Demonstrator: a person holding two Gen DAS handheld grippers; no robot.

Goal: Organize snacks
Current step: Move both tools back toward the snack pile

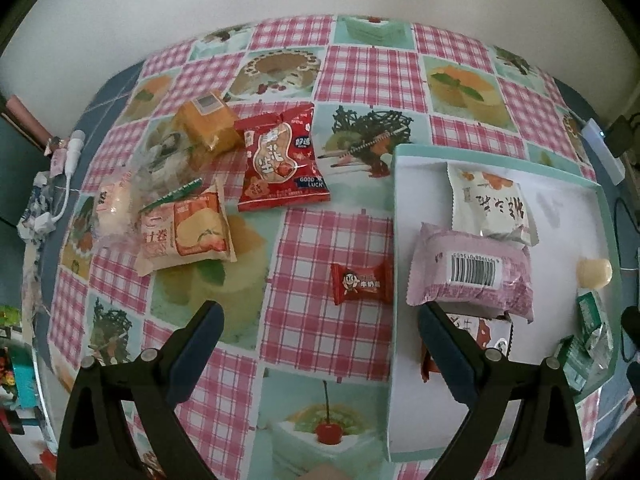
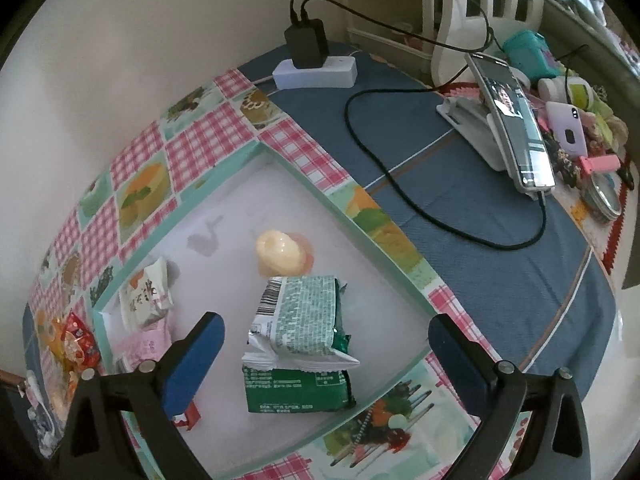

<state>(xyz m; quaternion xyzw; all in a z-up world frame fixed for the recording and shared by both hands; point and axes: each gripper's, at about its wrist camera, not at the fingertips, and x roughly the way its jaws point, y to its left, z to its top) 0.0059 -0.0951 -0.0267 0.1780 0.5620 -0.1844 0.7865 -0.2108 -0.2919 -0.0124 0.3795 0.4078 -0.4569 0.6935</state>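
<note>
My left gripper [image 1: 320,336] gapes empty over the cloth [image 1: 320,240]; my right gripper [image 2: 326,344] stands wide above the green packs [image 2: 298,360], its finger [image 2: 192,360] hiding a red wrapper [image 2: 190,418] in the tray [image 2: 340,204].

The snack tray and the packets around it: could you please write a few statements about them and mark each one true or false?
1. The pink barcode packet lies inside the tray. True.
2. The small red candy is in the tray. False: it lies on the tablecloth beside it.
3. The right gripper grips the green packets. False: its jaws stand open.
4. The left gripper holds nothing. True.
</note>
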